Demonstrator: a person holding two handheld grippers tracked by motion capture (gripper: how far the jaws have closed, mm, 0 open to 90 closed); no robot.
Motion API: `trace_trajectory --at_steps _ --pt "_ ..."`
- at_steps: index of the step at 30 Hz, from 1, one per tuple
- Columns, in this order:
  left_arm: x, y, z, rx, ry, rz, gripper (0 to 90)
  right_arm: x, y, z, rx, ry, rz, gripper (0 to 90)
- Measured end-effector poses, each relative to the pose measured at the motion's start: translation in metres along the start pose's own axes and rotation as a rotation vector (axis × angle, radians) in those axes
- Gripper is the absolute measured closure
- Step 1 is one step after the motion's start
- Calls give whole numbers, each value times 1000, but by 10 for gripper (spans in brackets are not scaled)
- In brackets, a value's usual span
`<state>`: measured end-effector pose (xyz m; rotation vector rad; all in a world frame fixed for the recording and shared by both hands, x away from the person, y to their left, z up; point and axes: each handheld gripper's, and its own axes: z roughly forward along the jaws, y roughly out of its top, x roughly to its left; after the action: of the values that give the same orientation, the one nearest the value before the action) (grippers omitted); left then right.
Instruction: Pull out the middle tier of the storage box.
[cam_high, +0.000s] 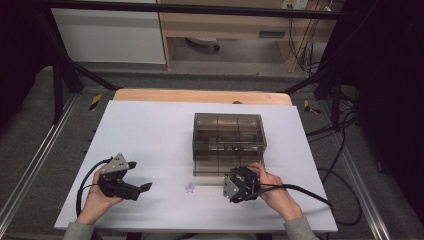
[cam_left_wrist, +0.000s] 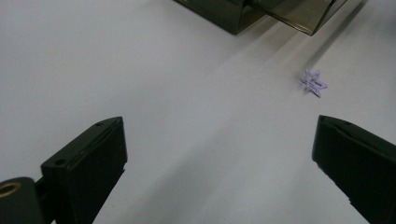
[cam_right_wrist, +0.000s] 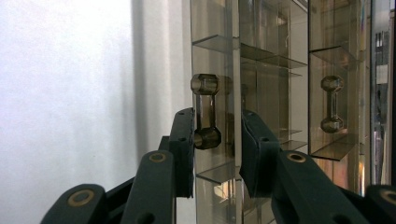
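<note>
The right gripper (cam_high: 242, 184) sits at the near face of a smoked transparent drawer box (cam_high: 228, 142), held in the person's right hand (cam_high: 274, 192). In the right gripper view its two black jaws stand close together on either side of the front panel of one drawer (cam_right_wrist: 219, 107). The left-hand jaw lies against the outer face, just beside the lower end of a bar-shaped drawer handle (cam_right_wrist: 205, 111); the right-hand jaw sits behind the panel. Whether the pads actually press on the panel cannot be told from here. A second handle (cam_right_wrist: 332, 103) of the same form shows farther to the right of these jaws, on a neighbouring drawer front.

Beyond the jaws, the interior of the box is divided by thin shelves and partitions. In the high view the lower drawer stands pulled out slightly toward the gripper from the body of the box.

The left gripper (cam_high: 134, 186) is held well apart from the right one, in the left hand (cam_high: 97, 200), low over the white table surface (cam_high: 150, 135). Its jaws stand wide apart with nothing between them. A black cable trails from its body back toward the person.

A small purple star-shaped item (cam_left_wrist: 313, 83) lies flat on the table ahead of the left gripper, just beyond its right-hand jaw. It is between the two grippers and near the front corner of the drawer box (cam_left_wrist: 261, 11), touching neither.
</note>
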<state>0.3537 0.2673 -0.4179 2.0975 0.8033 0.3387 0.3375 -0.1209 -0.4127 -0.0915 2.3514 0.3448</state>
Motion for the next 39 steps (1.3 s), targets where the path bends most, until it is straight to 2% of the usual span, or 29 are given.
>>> trace_trajectory --at_steps 26,39 --pt "-1 0 0 1 -1 2 28 4 0 -3 -1 0 -18 693" --pt "-1 0 0 2 -2 2 28 6 0 -1 11 26 6 668"
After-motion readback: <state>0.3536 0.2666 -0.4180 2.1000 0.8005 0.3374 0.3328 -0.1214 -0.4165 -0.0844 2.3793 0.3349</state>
